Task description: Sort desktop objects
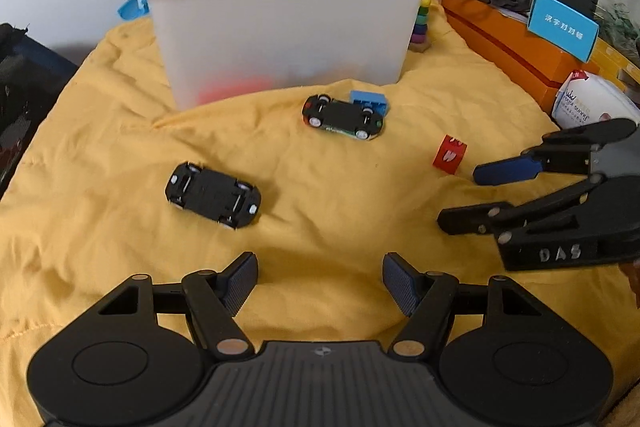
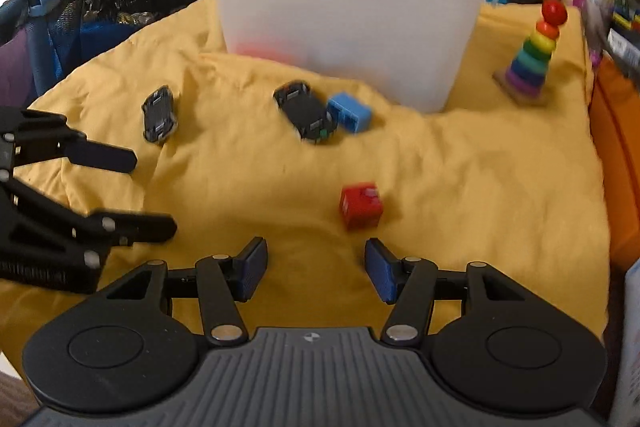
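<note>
On a yellow cloth (image 1: 320, 195) lie two upturned toy cars, one near (image 1: 213, 195) (image 2: 159, 114) and one farther (image 1: 343, 116) (image 2: 306, 111) beside a blue block (image 1: 370, 101) (image 2: 350, 111). A red cube (image 1: 450, 155) (image 2: 361, 207) lies apart to the right. A translucent white bin (image 1: 280, 23) (image 2: 348, 11) stands behind, something red inside. My left gripper (image 1: 319, 279) (image 2: 154, 195) is open and empty, short of the near car. My right gripper (image 2: 315, 273) (image 1: 456, 197) is open and empty, just short of the red cube.
A rainbow ring stacker (image 2: 534, 59) (image 1: 421, 23) stands right of the bin. Orange boxes (image 1: 508, 43) and cluttered toys line the right side. A dark mesh playpen (image 2: 100, 11) borders the left. A white packet (image 1: 592, 103) lies at the right edge.
</note>
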{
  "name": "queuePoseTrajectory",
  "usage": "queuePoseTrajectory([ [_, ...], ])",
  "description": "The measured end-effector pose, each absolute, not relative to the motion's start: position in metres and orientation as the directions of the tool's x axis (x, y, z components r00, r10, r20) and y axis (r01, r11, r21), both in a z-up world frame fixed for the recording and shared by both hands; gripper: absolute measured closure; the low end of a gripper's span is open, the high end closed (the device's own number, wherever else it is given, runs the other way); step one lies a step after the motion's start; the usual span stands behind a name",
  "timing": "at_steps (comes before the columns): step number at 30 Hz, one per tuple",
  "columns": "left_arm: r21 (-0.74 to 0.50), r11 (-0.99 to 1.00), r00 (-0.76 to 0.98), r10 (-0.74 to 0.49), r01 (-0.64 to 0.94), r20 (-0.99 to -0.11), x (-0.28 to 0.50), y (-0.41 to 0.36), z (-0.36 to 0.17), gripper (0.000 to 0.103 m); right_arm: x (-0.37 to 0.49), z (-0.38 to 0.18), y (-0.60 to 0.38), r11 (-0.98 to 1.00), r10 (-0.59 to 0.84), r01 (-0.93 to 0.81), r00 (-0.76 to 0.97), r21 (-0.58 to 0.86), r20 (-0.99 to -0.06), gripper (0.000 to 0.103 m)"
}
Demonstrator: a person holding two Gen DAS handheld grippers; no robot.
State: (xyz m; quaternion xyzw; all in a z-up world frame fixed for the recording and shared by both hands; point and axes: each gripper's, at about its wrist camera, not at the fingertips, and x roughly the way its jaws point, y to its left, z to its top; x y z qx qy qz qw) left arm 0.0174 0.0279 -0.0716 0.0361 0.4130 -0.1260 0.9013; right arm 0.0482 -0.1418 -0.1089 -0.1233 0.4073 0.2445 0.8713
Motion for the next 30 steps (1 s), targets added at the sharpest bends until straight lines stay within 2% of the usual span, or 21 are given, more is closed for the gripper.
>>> queuePoseTrajectory([
  [4,-0.037,0.96,0.627,-0.21,0.276,-0.751,0.015,0.027,-0.07,0.031,0.053,-0.1,-0.143,0.861,0.327,-0.508,0.568,-0.009,-0.755,0.052],
  [9,-0.027,0.962,0.641,-0.202,0.272,-0.741,0.017,0.03,-0.063,0.031,0.069,-0.102,-0.138,0.873,0.274,-0.482,0.607,-0.071,-0.746,0.061],
  [16,-0.07,0.984,0.644,-0.162,0.166,-0.747,0.03,0.051,-0.058,0.031,0.08,-0.106,-0.144,0.87,0.274,-0.487,0.604,-0.074,-0.748,0.064],
  [18,-0.115,0.986,0.644,-0.166,0.121,-0.747,0.037,0.059,-0.057,0.031,0.079,-0.095,-0.14,0.867,0.262,-0.485,0.637,-0.112,-0.725,0.062],
  [20,-0.167,0.983,0.635,-0.181,0.082,-0.751,0.048,0.066,-0.057,0.032,0.077,-0.081,-0.13,0.823,0.318,-0.548,0.661,-0.147,-0.68,0.063],
  [22,-0.192,0.981,0.619,-0.174,0.039,-0.766,0.061,0.068,-0.057,0.042,0.08,-0.079,-0.114,0.769,0.341,-0.604,0.665,-0.209,-0.664,0.063],
  [26,-0.213,0.977,0.604,-0.157,-0.022,-0.781,0.076,0.069,-0.055,0.044,0.087,-0.091,-0.081,0.667,0.343,-0.674,0.655,-0.316,-0.673,0.064],
  [30,-0.178,0.984,0.591,-0.134,-0.017,-0.795,0.084,0.066,-0.056,0.044,0.094,-0.109,-0.059,0.61,0.299,-0.693,0.651,-0.385,-0.698,0.064],
])
